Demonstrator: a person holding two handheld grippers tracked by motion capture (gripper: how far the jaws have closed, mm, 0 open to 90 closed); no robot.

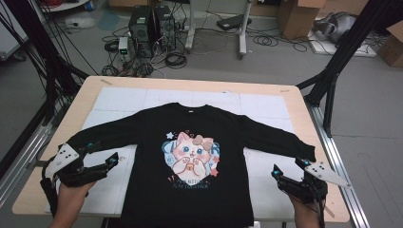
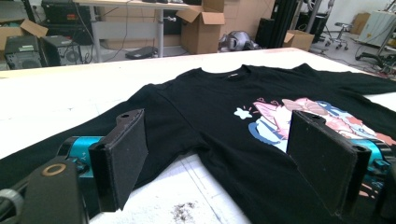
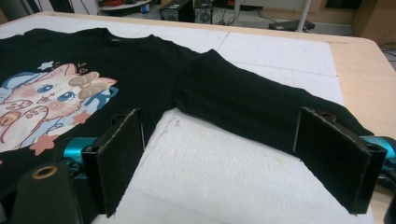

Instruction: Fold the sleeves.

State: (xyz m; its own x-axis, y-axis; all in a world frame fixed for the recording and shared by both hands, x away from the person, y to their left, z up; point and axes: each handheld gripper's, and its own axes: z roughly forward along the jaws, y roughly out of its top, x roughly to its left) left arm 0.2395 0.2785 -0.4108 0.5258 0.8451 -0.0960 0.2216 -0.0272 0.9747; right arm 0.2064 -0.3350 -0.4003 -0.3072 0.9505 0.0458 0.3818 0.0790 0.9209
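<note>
The black sweatshirt [image 1: 190, 156] lies flat and face up on the desk [image 1: 294, 102], both sleeves stretched out. No fold is made yet. The left gripper [image 1: 102, 154] and the right gripper [image 1: 287, 170] wait spread near the cuffs, holding nothing.

Table [image 1: 311, 124]: wood, white mat [image 1: 121, 99] on top | on mat: black shirt [image 1: 157, 142], flat, front up, sleeves spread

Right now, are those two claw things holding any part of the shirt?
No. Both the left gripper and the right gripper are open, jaws spread, with nothing between them. The black shirt lies flat on the table, sleeves spread out.
</note>
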